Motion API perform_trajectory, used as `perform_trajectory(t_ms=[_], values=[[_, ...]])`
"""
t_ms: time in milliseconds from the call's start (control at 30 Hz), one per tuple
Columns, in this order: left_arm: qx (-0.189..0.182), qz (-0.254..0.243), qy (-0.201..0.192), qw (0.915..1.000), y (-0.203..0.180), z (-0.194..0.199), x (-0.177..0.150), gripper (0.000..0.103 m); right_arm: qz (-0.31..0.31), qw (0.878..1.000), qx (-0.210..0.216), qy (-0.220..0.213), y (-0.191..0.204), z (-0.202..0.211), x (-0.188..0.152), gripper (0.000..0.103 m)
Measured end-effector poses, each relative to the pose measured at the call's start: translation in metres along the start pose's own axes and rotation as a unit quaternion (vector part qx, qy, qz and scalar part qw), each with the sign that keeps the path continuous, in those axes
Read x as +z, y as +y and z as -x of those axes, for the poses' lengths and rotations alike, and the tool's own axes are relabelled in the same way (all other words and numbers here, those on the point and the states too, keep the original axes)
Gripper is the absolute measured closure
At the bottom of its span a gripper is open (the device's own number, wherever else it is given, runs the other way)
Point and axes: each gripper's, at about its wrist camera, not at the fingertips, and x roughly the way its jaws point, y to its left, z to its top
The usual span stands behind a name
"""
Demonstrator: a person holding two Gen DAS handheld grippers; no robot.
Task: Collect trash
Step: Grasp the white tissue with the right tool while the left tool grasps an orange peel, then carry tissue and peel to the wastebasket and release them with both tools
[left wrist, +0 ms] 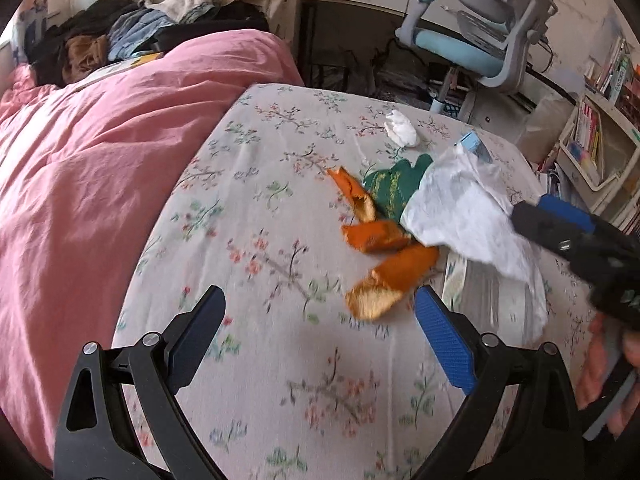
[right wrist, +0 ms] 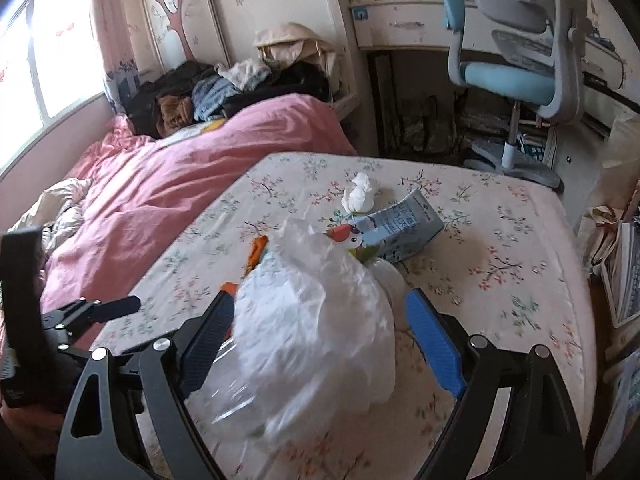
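On the floral bed point(left wrist: 280, 208), the left hand-held gripper point(left wrist: 320, 312) gapes empty near orange peels point(left wrist: 384, 276), while the right hand-held gripper point(right wrist: 320, 320) stands spread around a white plastic bag point(right wrist: 316, 320).

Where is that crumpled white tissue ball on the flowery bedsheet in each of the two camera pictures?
Left wrist view: the tissue ball lies upper right of centre, beyond the orange peel and green wrapper.
Right wrist view: the tissue ball lies above centre, just left of the blue carton.
Shared landmark: the blue desk chair behind the bed.
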Motion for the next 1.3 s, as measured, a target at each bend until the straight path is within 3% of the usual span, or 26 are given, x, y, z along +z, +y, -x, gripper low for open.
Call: perform_trajectory(t_ms=[33,100,133,233,300,400,433,467,567,1033,1300], values=[[-0.004,-0.007,0.003,1.0,-0.003,-0.005,0.003,0.011,-0.001,1.0,0.001,0.01,-0.002,-0.005,0.0,0.02],[-0.013,-0.018,0.013,0.9997,-0.008,-0.015,0.006,0.011,-0.005,0.999,0.016,0.031,-0.005,-0.011,-0.001,0.035],[-0.017,-0.021,0.018,0.9995,-0.011,-0.02,0.007,0.011,-0.009,0.999,0.022,0.034,-0.007,-0.01,0.0,0.037],[-0.032,-0.026,0.037,0.9985,-0.019,-0.034,0.009,0.012,-0.005,0.999,0.036,0.034,-0.012,-0.002,0.002,0.061],[-0.054,-0.027,0.045,0.9972,-0.025,-0.04,0.01,0.02,-0.008,0.998,0.047,0.035,-0.016,0.002,0.002,0.077],[-0.077,-0.028,0.049,0.9954,-0.03,-0.041,0.012,0.047,-0.013,0.998,0.052,0.03,-0.022,0.007,0.004,0.094],[-0.088,-0.024,0.053,0.9944,-0.03,-0.041,0.012,0.064,-0.014,0.998,0.052,0.026,-0.023,0.009,0.005,0.096],[-0.101,-0.018,0.058,0.993,-0.029,-0.041,0.013,0.073,-0.017,0.998,0.054,0.021,-0.024,0.011,0.006,0.096],[-0.106,-0.015,0.062,0.9924,-0.027,-0.037,0.009,0.081,-0.022,0.998,0.062,-0.005,-0.024,0.027,0.008,0.096],[-0.13,0.038,0.027,0.9904,0.005,0.041,-0.036,0.086,-0.052,0.993,0.074,-0.077,-0.02,0.09,-0.007,0.096],[-0.133,0.052,0.014,0.9897,0.013,0.075,-0.07,0.086,-0.042,0.994,0.072,-0.071,0.004,0.125,-0.055,0.096]])
